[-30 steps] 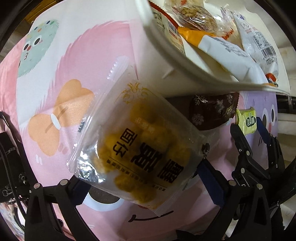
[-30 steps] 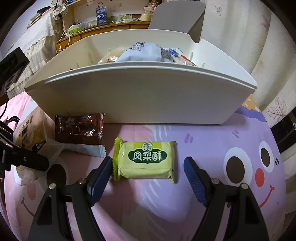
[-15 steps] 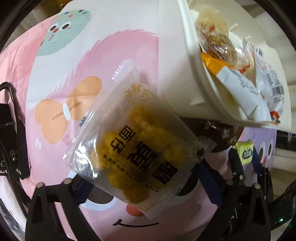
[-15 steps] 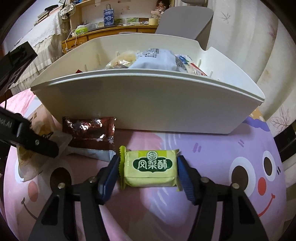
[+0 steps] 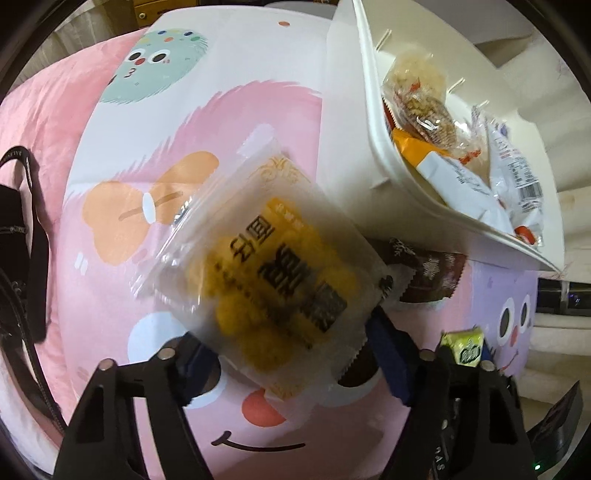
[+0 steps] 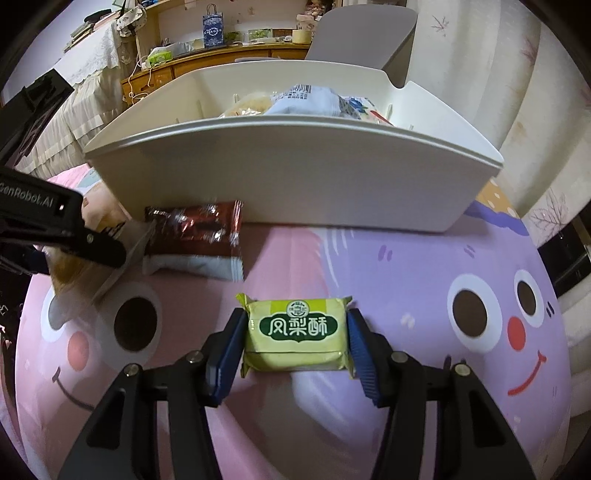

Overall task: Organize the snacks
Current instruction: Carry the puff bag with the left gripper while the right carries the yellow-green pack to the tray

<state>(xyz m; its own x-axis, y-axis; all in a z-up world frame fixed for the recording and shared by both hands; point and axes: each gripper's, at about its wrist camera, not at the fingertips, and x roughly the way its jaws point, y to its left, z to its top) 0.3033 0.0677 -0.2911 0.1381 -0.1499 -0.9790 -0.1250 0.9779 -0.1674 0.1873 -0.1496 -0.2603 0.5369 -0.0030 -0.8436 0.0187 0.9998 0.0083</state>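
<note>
A clear bag of yellow snacks (image 5: pixel 266 266) sits between the fingers of my left gripper (image 5: pixel 288 343). The jaws are closing, the pads press on its lower sides, and it looks blurred. In the right wrist view one left finger (image 6: pixel 92 245) pinches that bag (image 6: pixel 74 269) at the far left. My right gripper (image 6: pixel 295 326) is closing on a green pineapple-cake pack (image 6: pixel 297 332), with both pads against its ends just above the cloth. A white bin (image 6: pixel 295 177) holding several snacks stands behind, and a brown foil packet (image 6: pixel 199 229) lies at its foot.
The bin's rim (image 5: pixel 369 122) runs up the right of the left wrist view, with wrapped snacks (image 5: pixel 424 107) inside. A black strap (image 5: pixel 33 229) lies at the cloth's left edge. A grey chair (image 6: pixel 365 33) and a wooden dresser (image 6: pixel 207 62) stand behind the bin.
The right jaws closed from wide apart onto the green pack's ends. The left jaws narrowed around the clear bag, and the left view rolled, so the bin now sits further right.
</note>
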